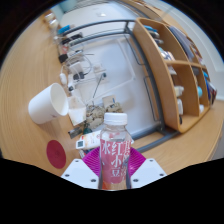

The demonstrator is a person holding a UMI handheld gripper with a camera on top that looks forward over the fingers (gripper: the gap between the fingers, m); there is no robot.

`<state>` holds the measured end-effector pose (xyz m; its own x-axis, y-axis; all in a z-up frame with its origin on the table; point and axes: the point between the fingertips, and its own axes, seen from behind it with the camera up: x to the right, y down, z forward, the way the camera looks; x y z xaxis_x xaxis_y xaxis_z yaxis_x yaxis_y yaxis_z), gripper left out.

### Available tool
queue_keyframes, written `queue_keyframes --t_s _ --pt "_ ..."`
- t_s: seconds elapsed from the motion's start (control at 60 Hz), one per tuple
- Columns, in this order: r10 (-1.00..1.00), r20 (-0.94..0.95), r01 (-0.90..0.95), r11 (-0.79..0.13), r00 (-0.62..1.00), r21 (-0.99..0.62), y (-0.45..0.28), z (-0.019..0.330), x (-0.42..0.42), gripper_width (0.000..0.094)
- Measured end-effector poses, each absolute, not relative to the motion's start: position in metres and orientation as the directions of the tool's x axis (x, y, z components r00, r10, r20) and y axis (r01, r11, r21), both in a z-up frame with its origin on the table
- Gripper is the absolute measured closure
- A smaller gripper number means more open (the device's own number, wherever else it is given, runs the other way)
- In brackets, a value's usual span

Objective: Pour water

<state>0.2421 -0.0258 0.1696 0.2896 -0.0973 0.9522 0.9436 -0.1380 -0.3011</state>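
A clear plastic bottle [116, 150] with a white cap and a pink label is held upright in the gripper [116, 172], whose two fingers are closed narrowly against the bottle's lower sides, the magenta pads [96, 160] showing at either flank of the label. The bottle's long axis is seen running straight up from between the fingers, so that its cap is the part farthest from the gripper. Taking the bottle as the landmark, a large white paper cup [46, 103] is found beyond it and to its left, lying tilted or on its side on the wooden counter [30, 60], with its mouth turned toward the bottle; a smaller white cup [76, 111] is seen just beside that one, nearer the bottle, with its opening upward. A round magenta disc [56, 153] lies on the counter close to the bottle's left, nearer than the cups. Behind the bottle, a tangle of cables and small devices [90, 80] is spread over a white surface, and to the bottle's right a wooden shelf unit [175, 75] stands well apart. The pour is judged not yet begun: the bottle would have to be carried leftward and forward over the upright cup and tipped that way. Whether the cap is loosened cannot be told.
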Motion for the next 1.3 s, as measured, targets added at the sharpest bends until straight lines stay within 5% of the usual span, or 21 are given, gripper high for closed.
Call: queue_keyframes --t_s 0.25,0.4,0.817,1.0,1.15,1.3 --pt "-0.059 0.962 0.961 -0.099 -0.266 0.260 -0.003 0.174 0.195 0.0609" --pt "-0.041 0.883 0.882 -0.080 -0.467 0.463 0.003 0.167 0.181 0.0610" --pt "-0.013 0.809 0.808 -0.068 -0.588 0.586 0.013 0.156 0.171 0.0609" --pt "-0.038 0.933 0.932 -0.072 -0.357 0.354 0.008 0.172 0.181 0.0610" --pt "-0.033 0.988 0.984 -0.094 0.149 -0.152 0.003 0.178 0.203 0.0608" --pt "-0.017 0.755 0.753 -0.071 0.655 -0.655 0.001 0.170 0.212 0.0610"
